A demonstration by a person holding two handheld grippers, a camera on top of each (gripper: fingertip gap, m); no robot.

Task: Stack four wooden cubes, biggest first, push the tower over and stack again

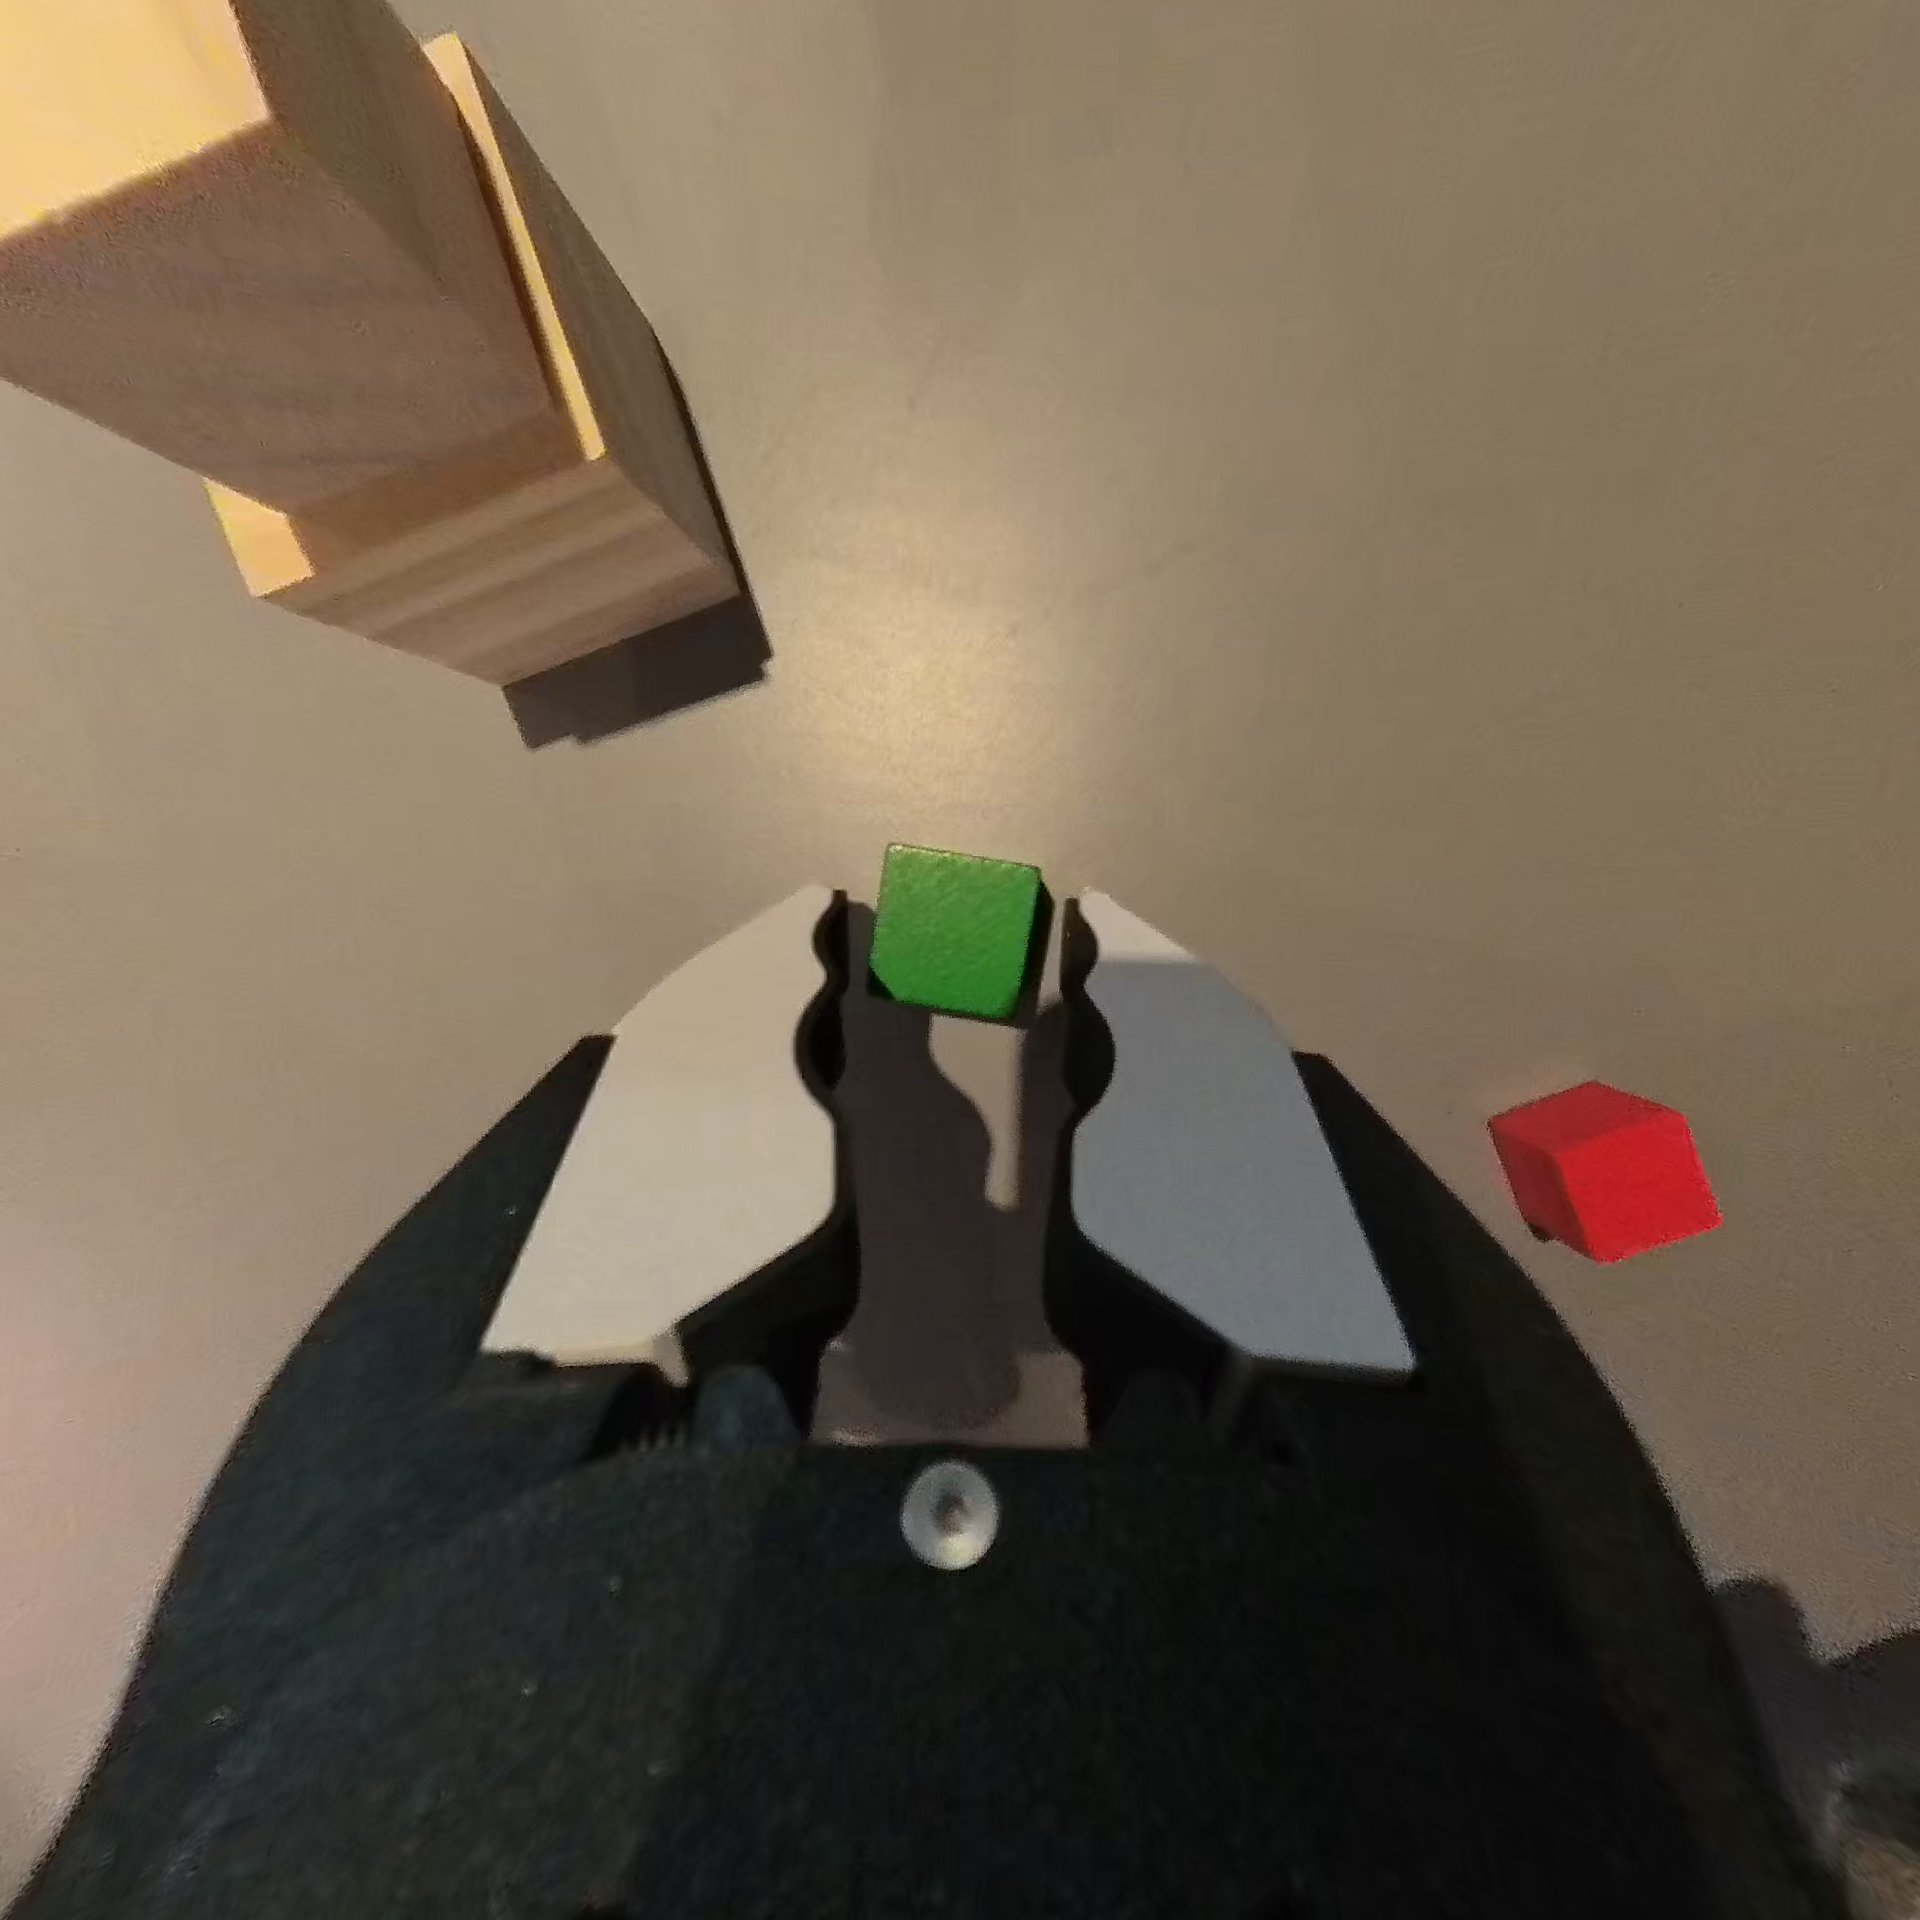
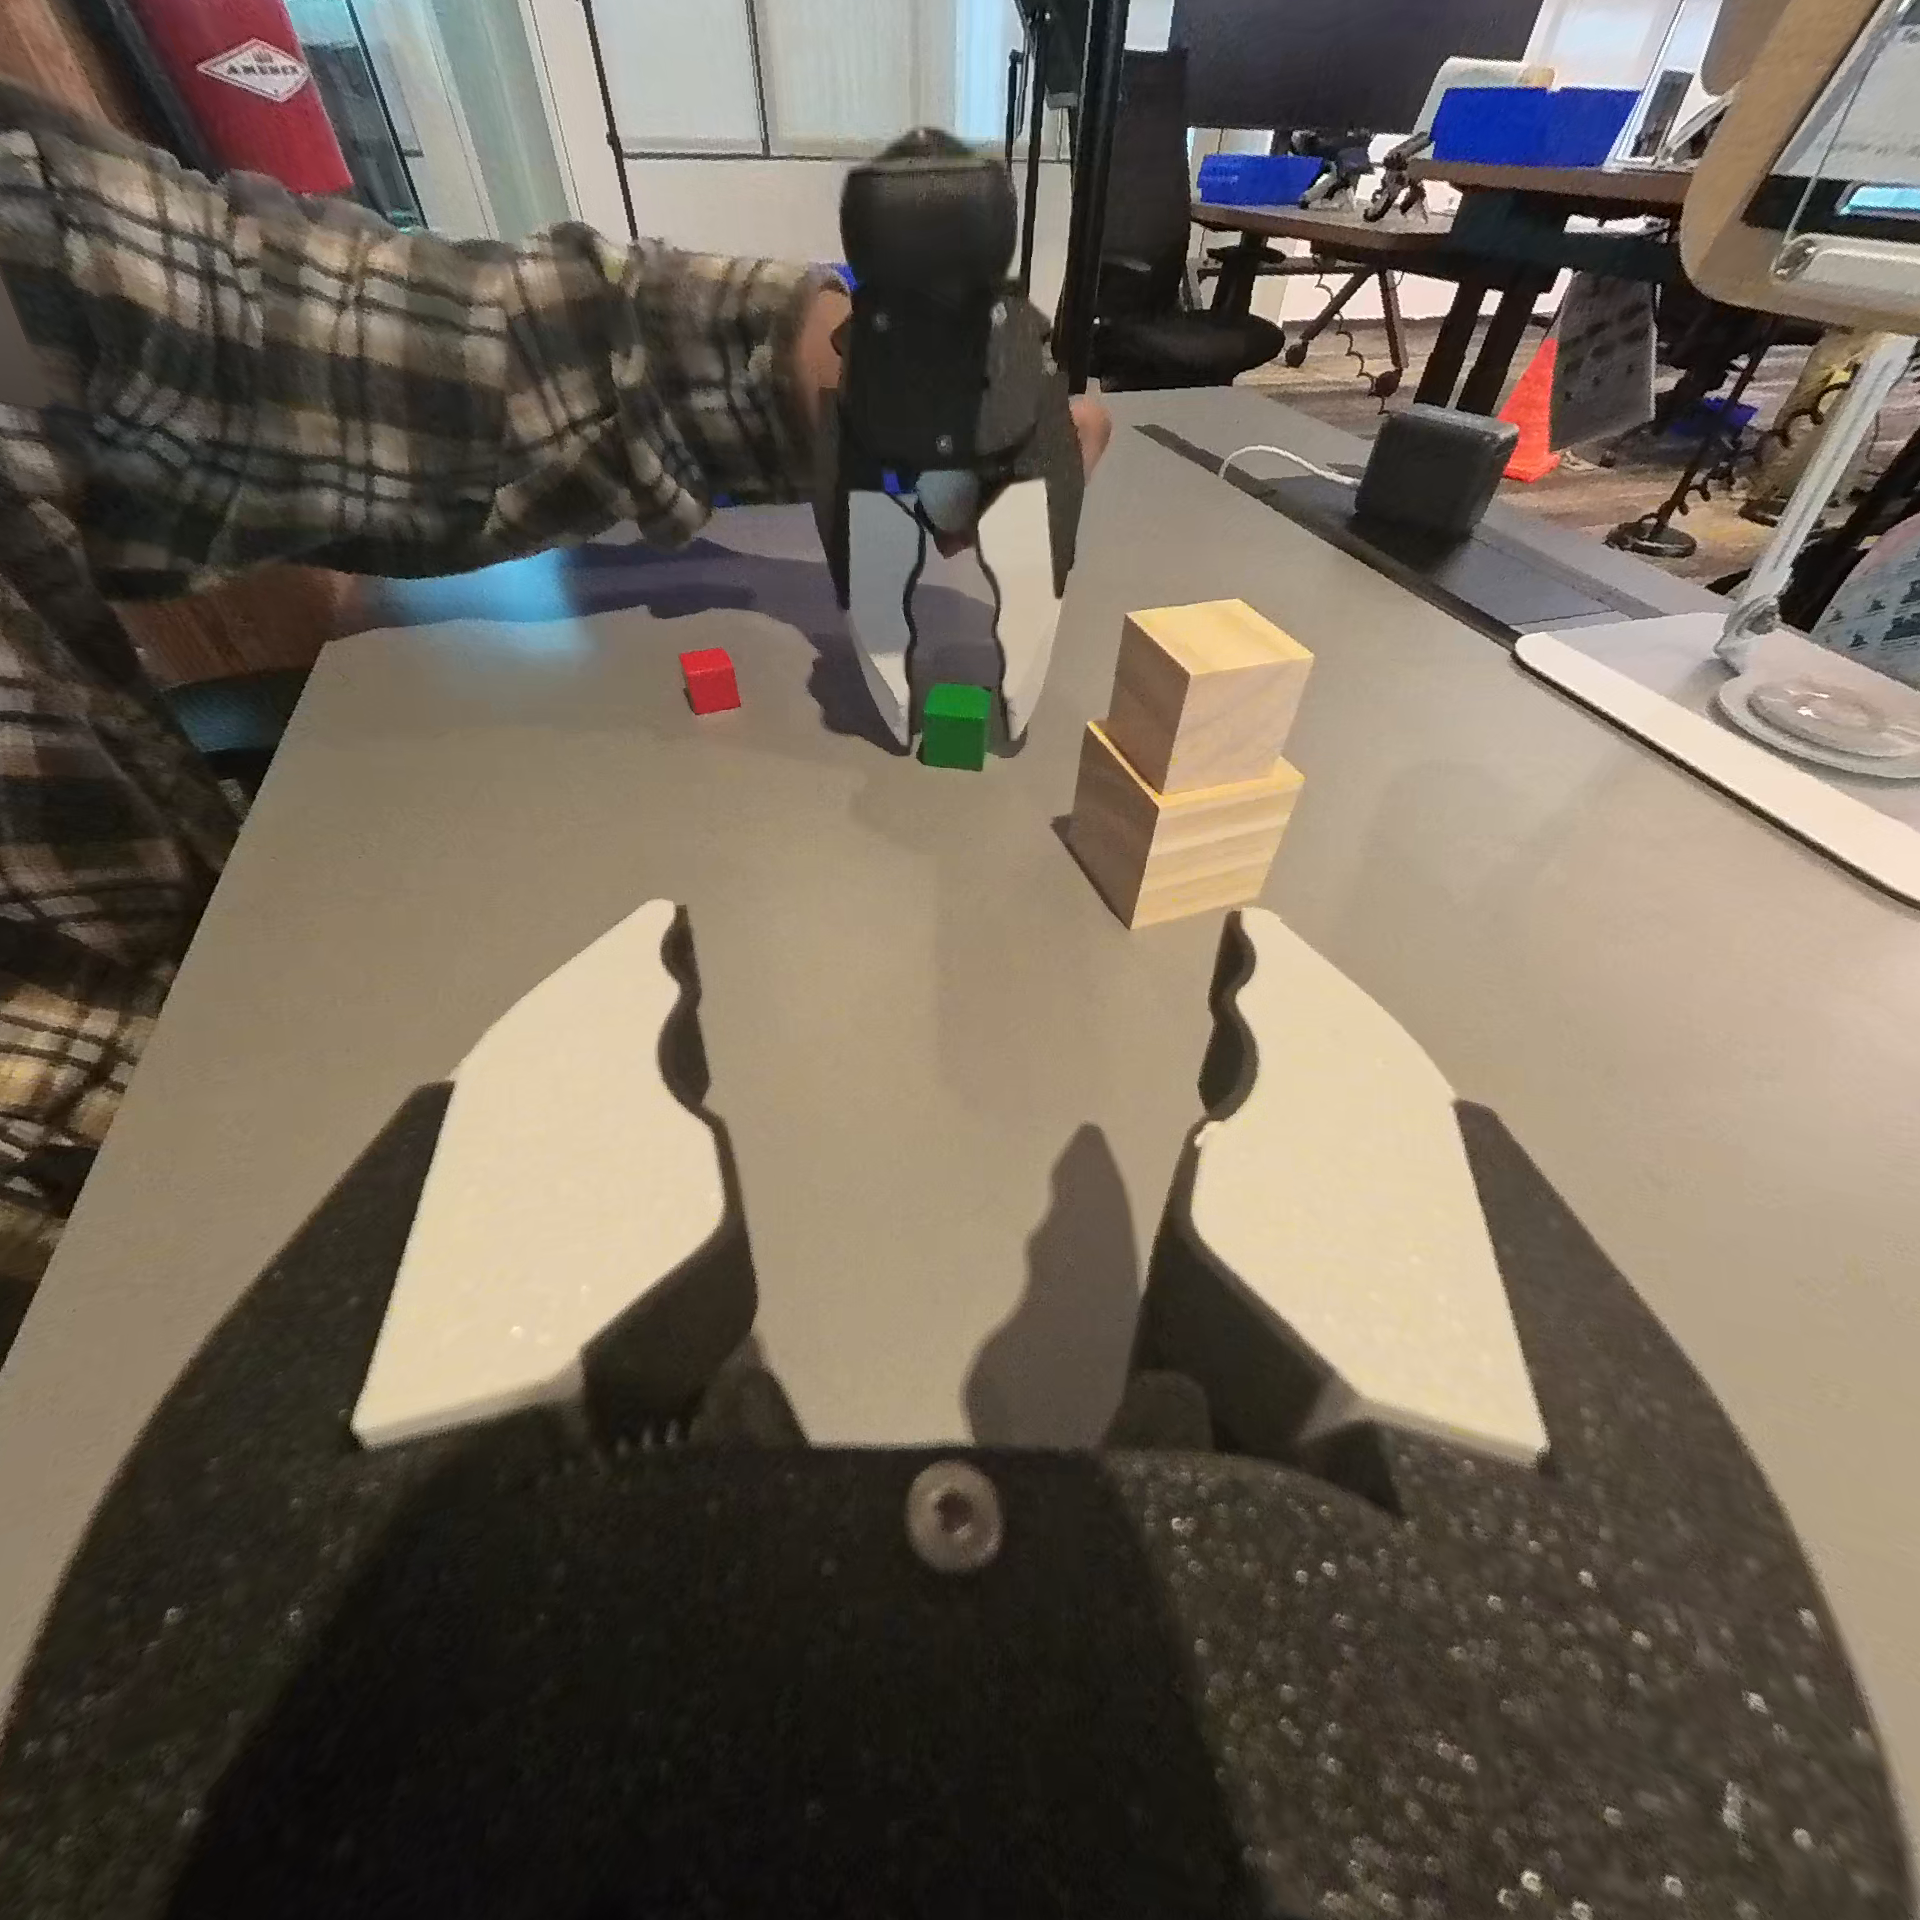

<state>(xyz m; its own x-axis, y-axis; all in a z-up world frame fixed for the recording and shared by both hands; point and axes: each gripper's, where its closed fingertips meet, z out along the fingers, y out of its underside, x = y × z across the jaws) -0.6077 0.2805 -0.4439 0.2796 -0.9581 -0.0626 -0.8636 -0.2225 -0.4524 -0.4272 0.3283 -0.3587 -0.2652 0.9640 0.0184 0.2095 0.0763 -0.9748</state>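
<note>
A small green cube [image 1: 951, 935] sits on the grey table [image 2: 582, 831], between the fingertips of my left gripper [image 1: 956, 904]. The jaws straddle it with a thin gap on each side. In the right wrist view the left gripper [image 2: 956, 738] points down over the green cube [image 2: 954, 727]. A small red cube [image 1: 1605, 1169] lies apart to its side, also seen in the right wrist view [image 2: 710, 681]. A medium plain wooden cube [image 2: 1205, 691] stands on the biggest one [image 2: 1184, 847]. My right gripper [image 2: 956, 925] is open and empty, low over the table in front of the stack.
A person's plaid sleeve [image 2: 364, 395] reaches in from the left holding the left gripper. A dark box [image 2: 1434, 468] with a white cable stands at the table's far right. A white board [image 2: 1714, 748] with a glass stand lies to the right. Office desks and chairs are behind.
</note>
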